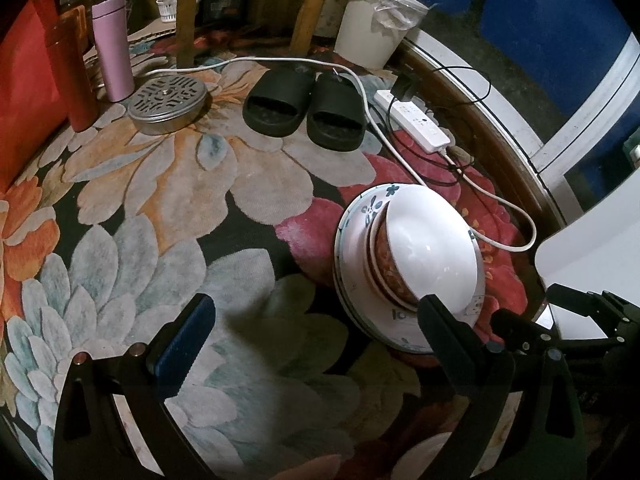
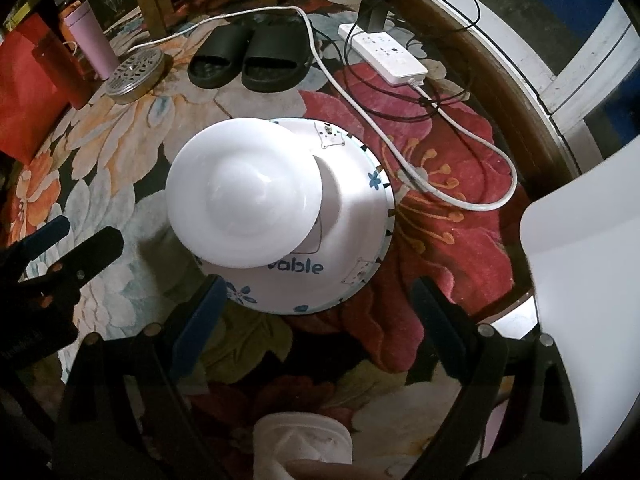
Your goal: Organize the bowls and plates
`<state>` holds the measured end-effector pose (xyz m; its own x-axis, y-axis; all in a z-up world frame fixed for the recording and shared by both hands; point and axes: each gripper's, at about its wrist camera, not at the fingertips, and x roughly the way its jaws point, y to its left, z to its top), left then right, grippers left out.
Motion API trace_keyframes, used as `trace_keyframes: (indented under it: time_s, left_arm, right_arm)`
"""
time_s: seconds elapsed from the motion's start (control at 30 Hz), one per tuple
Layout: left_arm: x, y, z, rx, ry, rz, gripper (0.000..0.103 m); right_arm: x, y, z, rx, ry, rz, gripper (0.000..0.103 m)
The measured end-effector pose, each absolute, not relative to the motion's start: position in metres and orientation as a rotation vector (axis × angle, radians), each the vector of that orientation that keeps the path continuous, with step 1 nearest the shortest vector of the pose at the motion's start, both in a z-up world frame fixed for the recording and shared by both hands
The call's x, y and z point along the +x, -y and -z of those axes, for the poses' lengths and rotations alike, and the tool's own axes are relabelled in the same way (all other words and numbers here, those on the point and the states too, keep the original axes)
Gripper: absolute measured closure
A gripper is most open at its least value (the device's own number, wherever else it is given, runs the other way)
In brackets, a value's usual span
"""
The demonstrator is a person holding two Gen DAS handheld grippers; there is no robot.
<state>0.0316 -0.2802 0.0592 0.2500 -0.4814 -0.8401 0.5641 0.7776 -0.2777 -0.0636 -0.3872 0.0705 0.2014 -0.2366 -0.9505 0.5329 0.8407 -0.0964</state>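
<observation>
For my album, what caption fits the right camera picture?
White plate atop bowls on the patterned plate, open fingers nearby.

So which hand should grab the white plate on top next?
Probably the right. The right gripper is open and faces the stack squarely, with the white plate just ahead. The left gripper, open too, has the stack off to one side.

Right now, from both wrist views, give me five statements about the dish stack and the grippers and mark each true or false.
1. The white plate lies on top of the stack. True.
2. The left gripper is clamped on the patterned plate. False: its jaws are open and hold nothing.
3. The stack stands on a floral carpet. True.
4. The right gripper grips the white plate. False: it is open and empty.
5. The black slippers lie between the stack and the grippers. False: they lie beyond the stack.
</observation>
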Motion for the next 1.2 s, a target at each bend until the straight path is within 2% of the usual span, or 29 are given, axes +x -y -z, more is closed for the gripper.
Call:
trace_keyframes:
  time_s: [1.2]
  left_arm:
    - [-0.003, 0.323, -0.083, 0.154, -1.102, 0.746, 0.006]
  right_arm:
    - [-0.100, 0.418, -0.099, 0.324, -1.262, 0.559, 0.010]
